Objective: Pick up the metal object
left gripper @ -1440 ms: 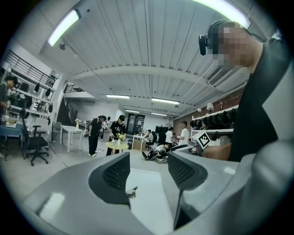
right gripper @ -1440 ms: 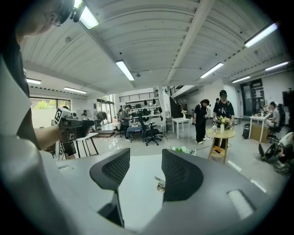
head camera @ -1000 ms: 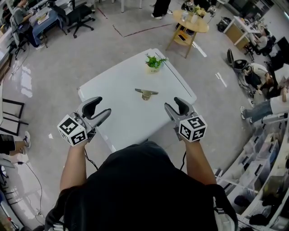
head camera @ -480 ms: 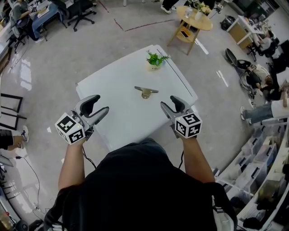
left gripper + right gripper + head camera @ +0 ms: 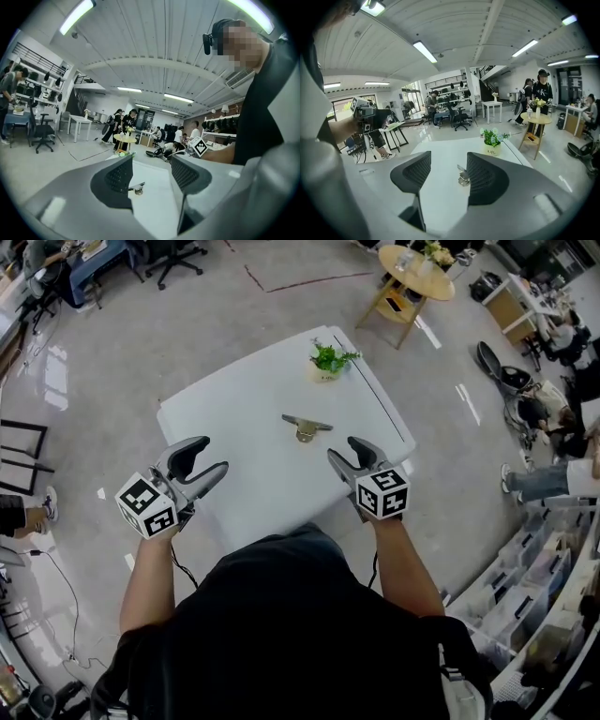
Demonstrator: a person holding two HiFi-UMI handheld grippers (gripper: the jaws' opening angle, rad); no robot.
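Note:
A small metal object point(image 5: 306, 427), a flat bar on a brass-coloured base, lies near the middle of the white table point(image 5: 244, 418). It shows small past the jaws in the left gripper view point(image 5: 137, 188) and in the right gripper view point(image 5: 462, 177). My left gripper point(image 5: 204, 457) hovers over the table's near-left edge, jaws open and empty. My right gripper point(image 5: 346, 457) is held over the near-right part of the table, a short way short of the object, also open and empty.
A small potted plant point(image 5: 327, 361) stands at the table's far edge, behind the metal object. A round wooden side table point(image 5: 413, 277) and office chairs stand on the floor beyond. People sit at the right by shelving.
The right gripper has moved forward and left, closer to the metal object. The left gripper has barely moved. Both stay open.

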